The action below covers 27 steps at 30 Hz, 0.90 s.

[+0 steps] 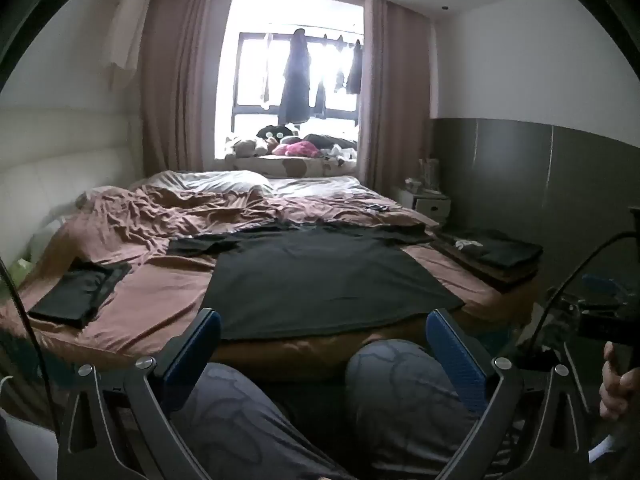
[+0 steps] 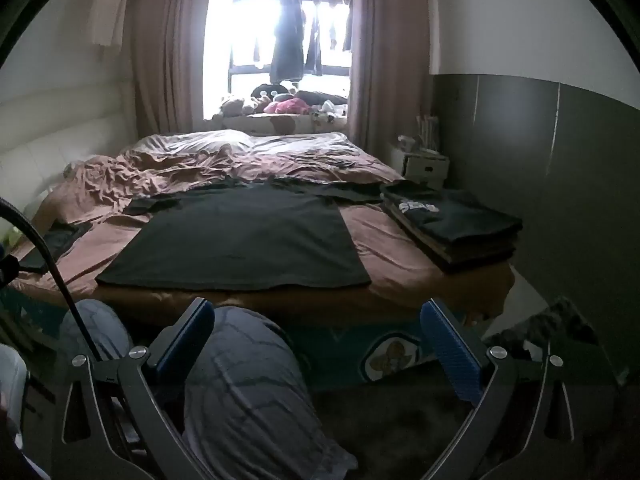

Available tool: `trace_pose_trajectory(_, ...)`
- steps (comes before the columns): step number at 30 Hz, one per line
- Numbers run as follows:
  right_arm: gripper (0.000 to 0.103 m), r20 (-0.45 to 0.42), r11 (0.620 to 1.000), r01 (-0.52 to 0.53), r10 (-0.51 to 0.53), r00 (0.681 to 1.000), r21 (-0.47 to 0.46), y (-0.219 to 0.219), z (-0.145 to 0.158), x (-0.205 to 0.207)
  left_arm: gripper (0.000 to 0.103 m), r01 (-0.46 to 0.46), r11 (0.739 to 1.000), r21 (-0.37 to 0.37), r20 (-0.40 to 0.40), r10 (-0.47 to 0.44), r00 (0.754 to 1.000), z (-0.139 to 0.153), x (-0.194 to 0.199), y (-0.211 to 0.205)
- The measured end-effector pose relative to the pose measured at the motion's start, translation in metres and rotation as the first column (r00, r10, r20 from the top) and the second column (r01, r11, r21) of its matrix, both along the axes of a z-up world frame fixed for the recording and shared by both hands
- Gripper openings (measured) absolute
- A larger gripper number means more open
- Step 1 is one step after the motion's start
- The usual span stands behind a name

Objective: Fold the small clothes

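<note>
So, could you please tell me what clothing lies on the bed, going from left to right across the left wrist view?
Small folded dark garment → spread-out black T-shirt → stack of folded clothes at the bed's right edge.

I'm facing a bed [image 1: 160, 292] with rumpled pink sheets and a white padded headboard [image 1: 52, 160]; ahead, a bright window [image 2: 280, 40] between pink curtains [image 1: 176, 80], grey-panelled wall [image 2: 560, 140] and a white nightstand [image 1: 428, 202] to my right
</note>
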State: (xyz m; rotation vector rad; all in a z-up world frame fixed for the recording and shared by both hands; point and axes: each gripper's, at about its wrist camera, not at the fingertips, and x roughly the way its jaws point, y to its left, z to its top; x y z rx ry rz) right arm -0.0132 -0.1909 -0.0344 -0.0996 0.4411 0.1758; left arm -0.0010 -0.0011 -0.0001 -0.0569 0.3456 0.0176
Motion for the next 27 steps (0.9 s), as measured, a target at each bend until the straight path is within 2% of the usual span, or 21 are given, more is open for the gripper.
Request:
trace_pose_trajectory(2,0.103,0.009,1.000,-0.002,0.002,1.000,0.007,-0.001,0.000,-0.001,0.103,0.015,1.000,-0.010,-0.007,-0.015,1.000,0.000,-0.001,-0.004)
trace_pose_trajectory(3,0.103,0.010,1.000,-0.001,0.001,1.000,0.007,-0.001,-0.001,0.000,0.103,0.014,0.999,-0.051,-0.018,-0.015,1.000,0.000,0.002,0.002)
trace_pose_trajectory(9,0.103,0.012,1.000,0.002,-0.002,1.000,0.005,0.000,0.008,-0.004,0.103,0.035,0.999,-0.034,-0.009,-0.035,0.999,-0.001,0.000,0.000)
trace_pose_trajectory(17,0.103,0.022,1.000,0.005,-0.006,1.000,0.029,-0.020,0.007,-0.009,0.103,0.068,0.998,0.002,0.024,-0.068,0.997,0.001,-0.016,-0.012)
trace_pose_trajectory(27,0.103,0.043,1.000,0.004,-0.005,0.999,0.024,-0.029,0.010,-0.016,0.103,0.084,0.996,-0.011,0.034,-0.084,0.996,0.006,-0.026,-0.017)
